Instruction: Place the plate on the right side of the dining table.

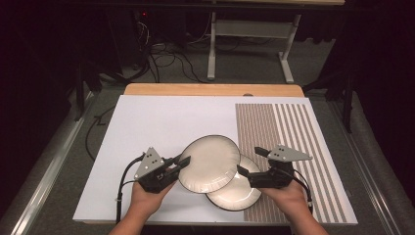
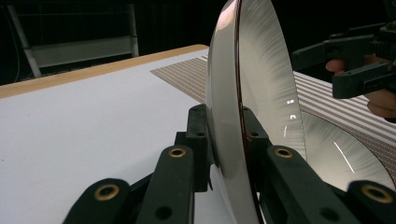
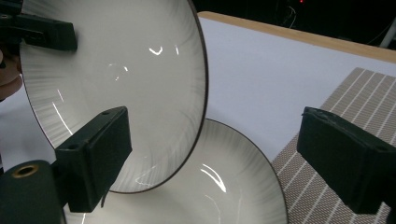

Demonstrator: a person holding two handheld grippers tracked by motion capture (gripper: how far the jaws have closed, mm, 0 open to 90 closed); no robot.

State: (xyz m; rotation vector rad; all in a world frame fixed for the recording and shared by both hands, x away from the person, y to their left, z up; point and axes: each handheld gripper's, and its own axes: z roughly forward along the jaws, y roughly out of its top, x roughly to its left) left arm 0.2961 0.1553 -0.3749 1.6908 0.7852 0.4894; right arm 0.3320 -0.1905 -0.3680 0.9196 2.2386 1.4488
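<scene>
In the high view, a white plate with a dark rim point(image 1: 209, 164) is gripped at its left edge by the left gripper point(image 1: 182, 161) and held tilted above a second plate point(image 1: 237, 192), which lies flat across the edge of the striped placemat point(image 1: 293, 152) on the white board point(image 1: 161, 122). The right gripper point(image 1: 250, 161) is held with jaws spread, clamping nothing.

In the left gripper view, the jaws are seen pressed on the rim of the raised plate point(image 2: 254, 88) — edge-on, nearly upright.

In the right gripper view, the jaws stand wide apart — the lower plate point(image 3: 224, 186) lies between them, untouched.
</scene>
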